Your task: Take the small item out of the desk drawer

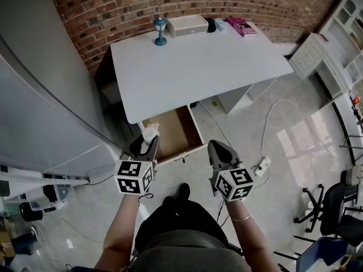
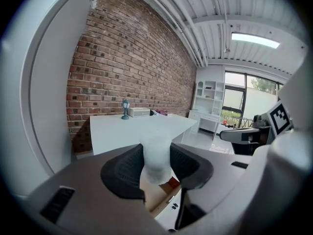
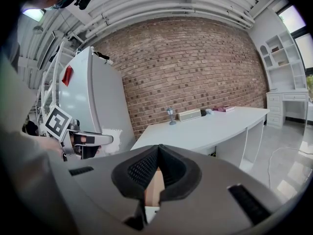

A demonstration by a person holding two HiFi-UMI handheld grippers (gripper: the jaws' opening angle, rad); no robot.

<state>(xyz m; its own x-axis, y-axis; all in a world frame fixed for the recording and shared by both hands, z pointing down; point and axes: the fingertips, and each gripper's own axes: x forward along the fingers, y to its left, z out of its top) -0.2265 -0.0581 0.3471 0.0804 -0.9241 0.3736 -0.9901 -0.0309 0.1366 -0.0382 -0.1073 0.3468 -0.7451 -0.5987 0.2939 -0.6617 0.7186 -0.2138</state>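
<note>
My left gripper is shut on a small white, soft-looking item, held just above the near left corner of the open wooden drawer. In the left gripper view the item sits pinched between the two dark pads of that gripper and sticks out past them. To the right, my right gripper hangs over the floor in front of the drawer. Its jaws meet at the tips with nothing between them. The drawer's inside shows bare brown board.
The white desk carries a blue lamp, a white box and a pink book along the brick wall. A grey cabinet stands at the left. A power strip and cables lie on the floor; chairs stand at the right.
</note>
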